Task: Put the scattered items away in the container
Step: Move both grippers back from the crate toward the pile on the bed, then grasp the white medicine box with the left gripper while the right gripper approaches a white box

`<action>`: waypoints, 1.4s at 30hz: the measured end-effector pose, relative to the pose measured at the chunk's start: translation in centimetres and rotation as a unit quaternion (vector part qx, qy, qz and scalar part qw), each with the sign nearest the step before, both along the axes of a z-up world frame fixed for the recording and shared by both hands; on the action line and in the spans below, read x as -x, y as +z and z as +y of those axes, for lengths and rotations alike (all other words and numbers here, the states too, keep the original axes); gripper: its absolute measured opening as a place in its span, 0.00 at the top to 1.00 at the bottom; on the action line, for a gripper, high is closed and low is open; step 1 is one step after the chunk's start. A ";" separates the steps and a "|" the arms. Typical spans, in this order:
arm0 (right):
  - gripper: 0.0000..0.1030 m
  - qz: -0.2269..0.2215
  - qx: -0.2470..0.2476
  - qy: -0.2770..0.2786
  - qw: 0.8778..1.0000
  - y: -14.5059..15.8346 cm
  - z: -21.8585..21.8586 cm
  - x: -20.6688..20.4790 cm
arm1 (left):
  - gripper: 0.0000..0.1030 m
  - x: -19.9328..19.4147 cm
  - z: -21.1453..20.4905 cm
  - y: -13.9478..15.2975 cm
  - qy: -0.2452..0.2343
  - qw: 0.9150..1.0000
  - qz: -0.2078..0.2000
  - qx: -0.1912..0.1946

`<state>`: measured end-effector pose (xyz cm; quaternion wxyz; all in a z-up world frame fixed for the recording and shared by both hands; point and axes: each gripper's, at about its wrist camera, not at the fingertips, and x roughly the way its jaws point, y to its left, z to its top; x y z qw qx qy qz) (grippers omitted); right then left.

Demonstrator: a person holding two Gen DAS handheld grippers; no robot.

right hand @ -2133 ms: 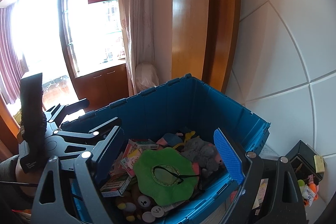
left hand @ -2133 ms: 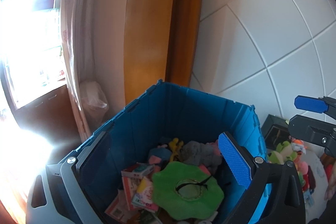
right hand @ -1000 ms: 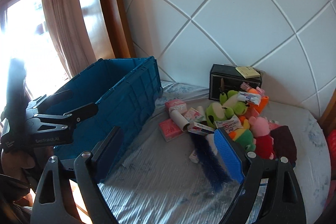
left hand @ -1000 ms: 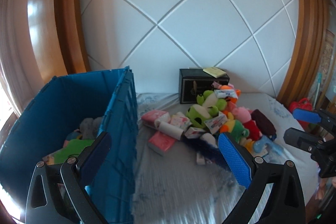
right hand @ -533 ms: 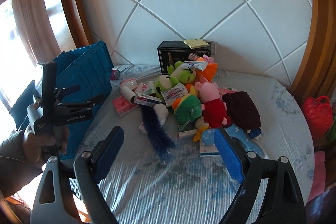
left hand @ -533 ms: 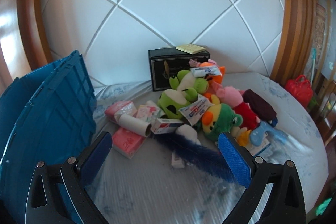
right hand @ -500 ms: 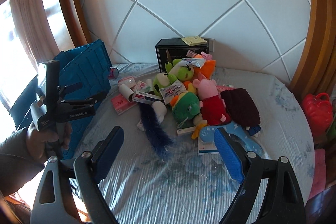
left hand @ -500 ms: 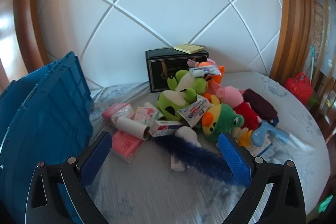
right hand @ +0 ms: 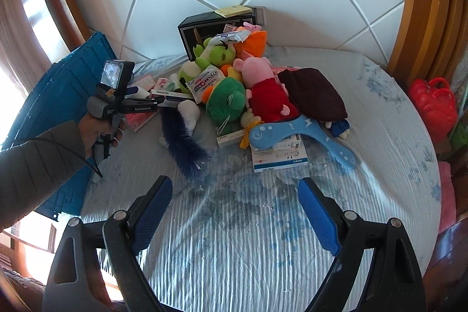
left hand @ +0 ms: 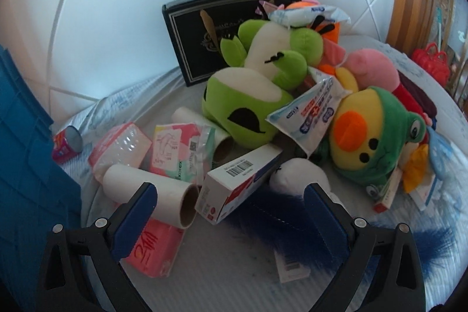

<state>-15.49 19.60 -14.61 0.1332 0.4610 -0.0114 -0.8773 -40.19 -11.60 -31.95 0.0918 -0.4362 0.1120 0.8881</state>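
The left gripper (left hand: 229, 202) was spread, empty, over a white carton (left hand: 234, 180); neighbouring cardboard tube (left hand: 149, 190) could be nudged aside.

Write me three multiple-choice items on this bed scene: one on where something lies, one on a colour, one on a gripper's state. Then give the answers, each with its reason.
1. Where does the yellow notepad lie?
A. on top of the black box
B. inside the blue crate
C. under the pink pig plush

2. What colour is the furry tail-shaped toy on the bedspread?
A. red
B. dark blue
C. white

3. How does the right gripper stand?
A. shut on a toy
B. shut on nothing
C. open, with nothing between its fingers

Answers:
1. A: the pad rests on the box's top edge against the headboard.
2. B: its fur is navy, lying beside the white plush piece.
3. C: the blue pads stand wide apart over bare bedspread.
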 end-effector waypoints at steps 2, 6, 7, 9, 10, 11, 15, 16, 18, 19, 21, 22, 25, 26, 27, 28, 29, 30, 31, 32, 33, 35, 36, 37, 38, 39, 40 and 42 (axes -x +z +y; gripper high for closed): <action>0.14 -0.006 0.000 -0.005 1.000 -0.3 0.1 0.1 | 0.12 1.2 0.0 -1.3 -0.005 1.000 -0.019 0.003; 0.14 -0.010 0.002 -0.012 1.000 -0.6 0.2 0.6 | 0.62 2.2 0.4 -2.2 -0.028 0.998 -0.058 0.007; 0.14 -0.011 0.003 -0.013 1.000 -0.7 0.2 0.9 | 0.65 2.3 0.5 -2.3 -0.032 0.998 -0.062 0.007; 0.14 -0.011 0.005 -0.012 1.000 -0.7 -0.1 1.3 | 0.69 1.8 0.9 -2.2 -0.045 0.997 -0.067 0.004; 0.14 -0.010 0.005 -0.010 1.000 -0.7 -0.1 1.5 | 0.72 1.4 1.1 -2.1 -0.050 0.996 -0.069 0.000; 0.14 -0.009 0.004 -0.008 1.000 -0.7 -0.2 1.8 | 0.74 0.9 1.2 -2.0 -0.053 0.996 -0.067 0.000; 0.14 -0.011 -0.007 -0.005 1.000 -1.6 -0.2 2.9 | 0.79 -1.1 1.4 -0.7 -0.049 0.997 -0.053 -0.010; 0.14 -0.012 -0.010 -0.006 1.000 -2.1 0.0 3.2 | 0.79 -1.7 1.4 -0.2 -0.047 0.998 -0.049 -0.012; 0.14 -0.014 -0.014 -0.006 1.000 -3.4 0.5 4.1 | 0.79 -3.0 1.2 0.9 -0.039 0.998 -0.040 -0.020; 0.14 -0.018 -0.017 -0.007 1.000 -4.2 0.7 4.6 | 0.79 -3.7 1.1 1.5 -0.035 0.998 -0.036 -0.023; 0.14 -0.020 -0.016 -0.006 1.000 -5.7 1.3 5.7 | 0.79 -4.9 0.9 2.7 -0.033 0.999 -0.028 -0.030; 0.14 -0.019 -0.018 -0.004 1.000 -6.4 1.4 6.4 | 0.79 -5.5 0.7 3.4 -0.032 0.999 -0.023 -0.031; 0.14 -0.023 -0.024 0.000 0.999 -8.9 1.9 8.7 | 0.79 -7.6 0.6 5.5 -0.031 0.999 -0.011 -0.032; 0.14 -0.025 -0.026 0.002 0.999 -9.8 2.1 9.6 | 0.79 -8.4 0.6 6.1 -0.029 0.999 -0.007 -0.031; 0.14 -0.027 -0.031 0.006 0.999 -10.9 2.1 10.3 | 0.79 -8.9 0.5 6.6 -0.028 0.999 -0.005 -0.031; 0.14 -0.032 -0.043 0.010 0.999 -12.0 2.0 11.1 | 0.79 -9.6 0.5 7.1 -0.026 0.999 -0.002 -0.030; 0.14 -0.035 -0.050 0.015 0.998 -13.2 2.0 11.8 | 0.79 -10.3 0.4 7.7 -0.024 0.999 0.000 -0.029; 0.14 -0.037 -0.051 0.021 0.998 -14.3 1.9 12.4 | 0.79 -11.0 0.4 8.1 -0.022 0.999 0.003 -0.028; 0.14 -0.042 -0.058 0.026 0.997 -15.5 1.8 13.0 | 0.79 -11.6 0.3 8.6 -0.019 0.999 0.005 -0.027; 0.14 -0.047 -0.067 0.029 0.996 -16.6 1.7 13.5 | 0.79 -12.3 0.3 9.0 -0.017 0.999 0.007 -0.026; 0.14 -0.048 -0.071 0.032 0.996 -17.5 1.5 14.0 | 0.79 -12.8 0.1 9.4 -0.014 1.000 0.009 -0.025; 0.14 -0.048 -0.077 0.038 0.995 -19.3 1.1 14.9 | 0.79 -13.8 0.0 9.9 -0.007 1.000 0.011 -0.020; 0.14 -0.048 -0.078 0.041 0.995 -20.1 0.9 15.4 | 0.79 -14.3 -0.1 10.1 -0.003 1.000 0.013 -0.018; 0.14 -0.047 -0.081 0.042 0.995 -20.8 0.6 15.8 | 0.79 -14.6 -0.2 10.3 0.002 1.000 0.013 -0.017; 0.14 -0.044 -0.082 0.042 0.995 -21.3 0.4 16.2 | 0.79 -15.0 -0.3 10.4 0.007 1.000 0.014 -0.016; 0.14 -0.042 -0.078 0.044 0.995 -21.6 0.1 16.6 | 0.79 -15.2 -0.4 10.5 0.011 1.000 0.014 -0.014; 0.14 -0.037 -0.077 0.046 0.995 -21.8 -0.2 16.8 | 0.79 -15.6 -0.5 10.5 0.015 1.000 0.013 -0.013; 0.14 -0.023 -0.088 0.051 0.995 -22.0 -0.9 17.3 | 0.79 -16.2 -0.6 10.6 0.020 1.000 0.011 -0.010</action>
